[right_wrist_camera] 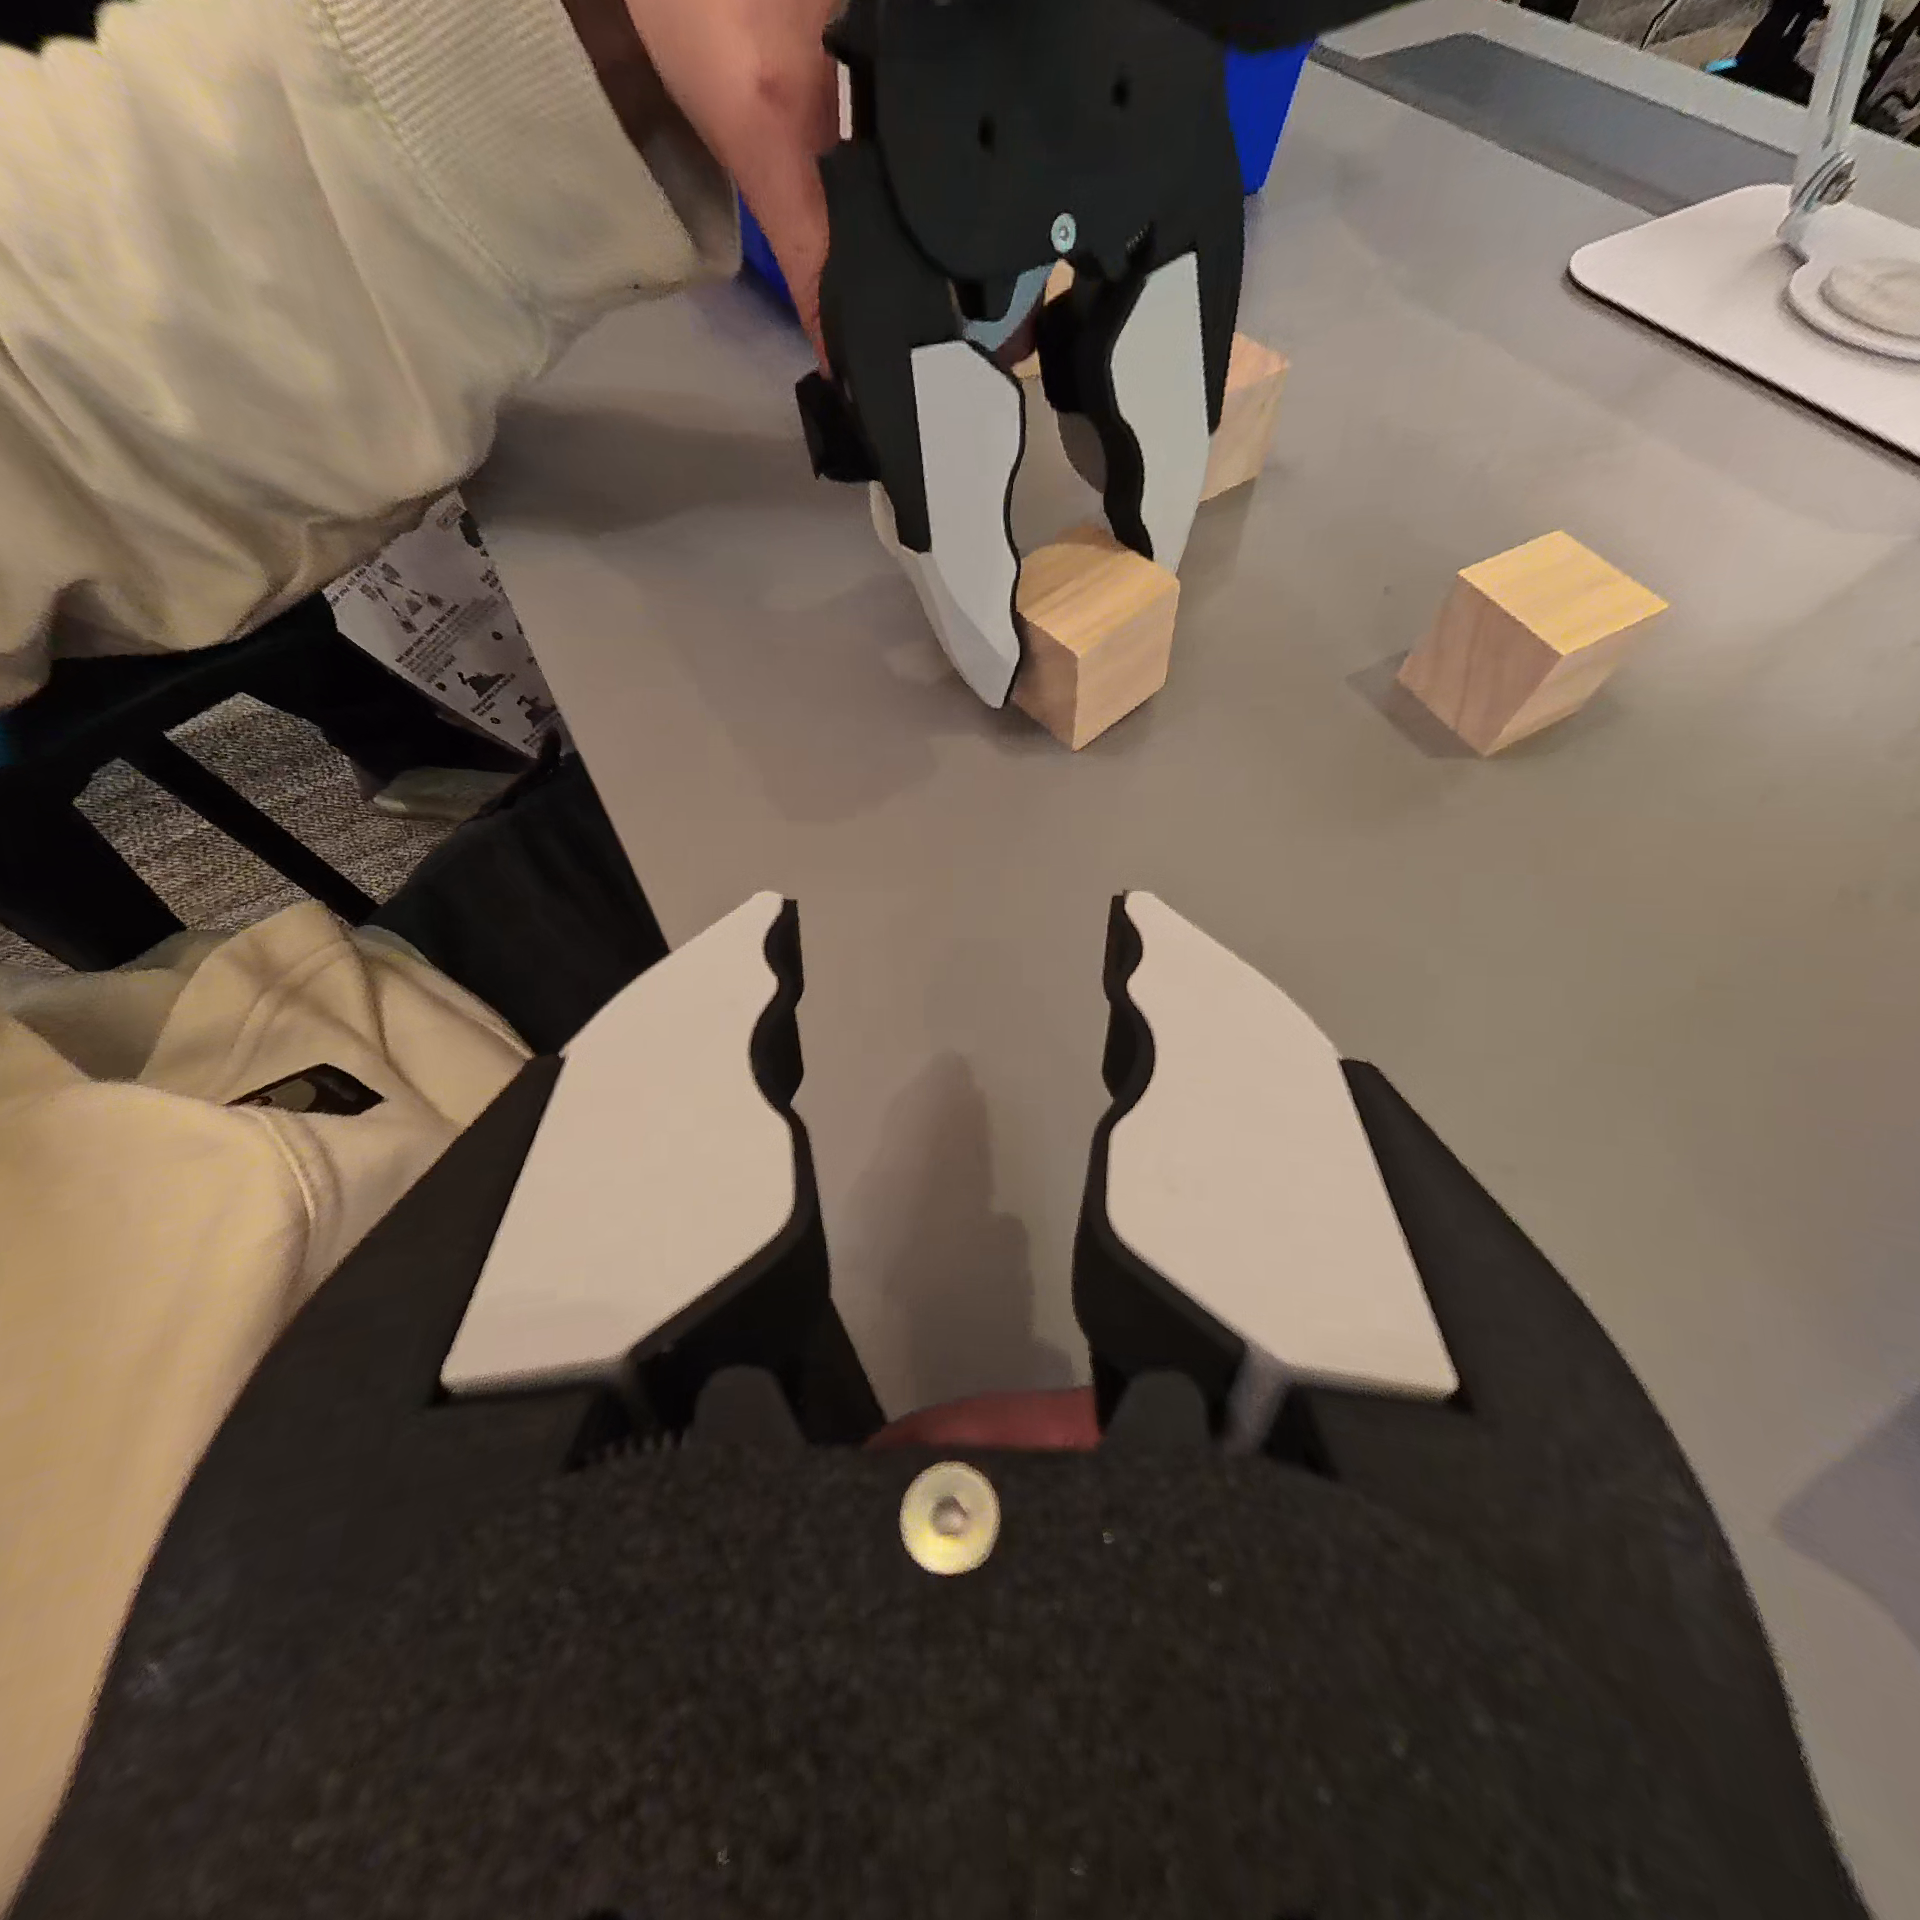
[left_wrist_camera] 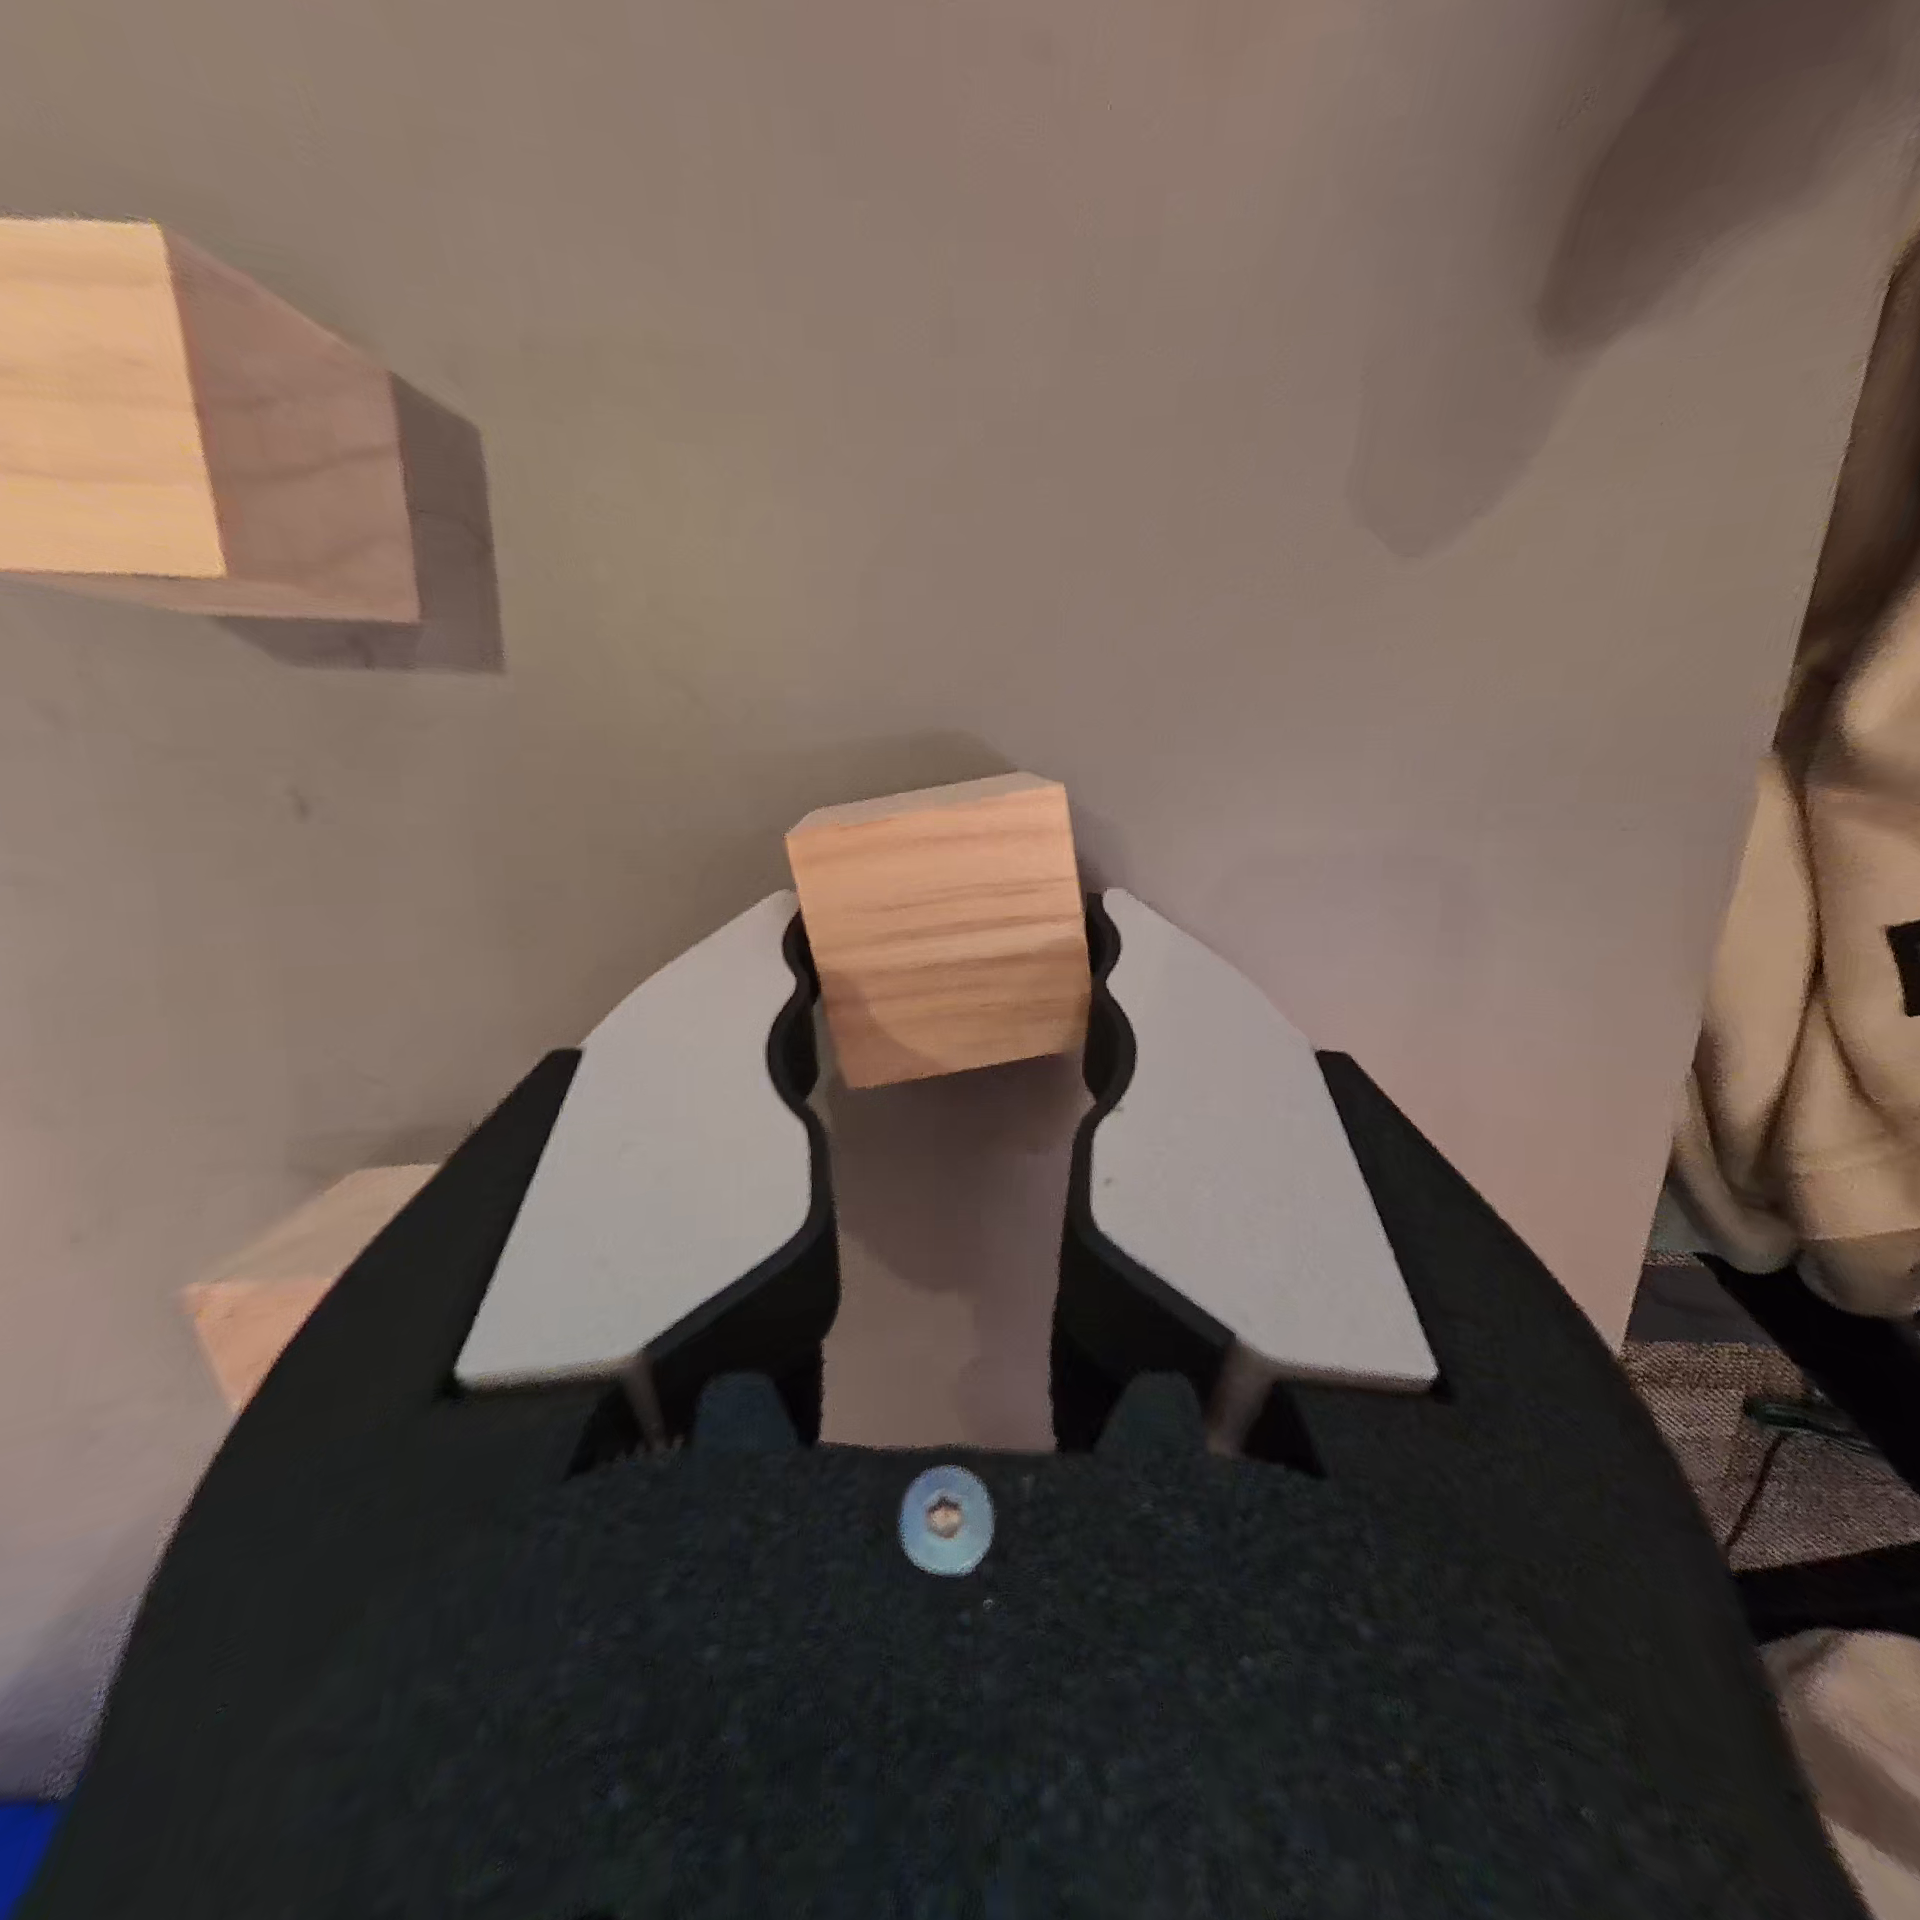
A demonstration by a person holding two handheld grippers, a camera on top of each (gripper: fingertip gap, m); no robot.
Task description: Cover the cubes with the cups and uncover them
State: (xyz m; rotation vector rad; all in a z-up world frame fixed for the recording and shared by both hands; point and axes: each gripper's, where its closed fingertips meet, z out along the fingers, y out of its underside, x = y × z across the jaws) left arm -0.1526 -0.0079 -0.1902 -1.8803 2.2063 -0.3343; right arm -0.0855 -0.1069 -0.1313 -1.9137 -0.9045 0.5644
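Observation:
A wooden cube (left_wrist_camera: 940, 935) sits between the fingertips of my left gripper (left_wrist_camera: 948, 914), with both pads touching its sides. In the right wrist view the left gripper (right_wrist_camera: 1081, 623) points down over that cube (right_wrist_camera: 1101, 644), which is at the grey table (right_wrist_camera: 1351, 987) surface. A second cube (right_wrist_camera: 1527, 639) lies to its right and a third (right_wrist_camera: 1242, 416) behind it. In the left wrist view they are at the upper left (left_wrist_camera: 208, 416) and lower left (left_wrist_camera: 281, 1278). My right gripper (right_wrist_camera: 956, 904) is open and empty, nearer than the cubes. No cup shows clearly.
A blue object (right_wrist_camera: 1262, 104) stands behind the left gripper. A white stand base (right_wrist_camera: 1714, 291) is at the far right. A person's cream sleeve (right_wrist_camera: 312, 260) reaches in from the left, over the table's left edge. A black chair (right_wrist_camera: 208, 790) stands below on the carpet.

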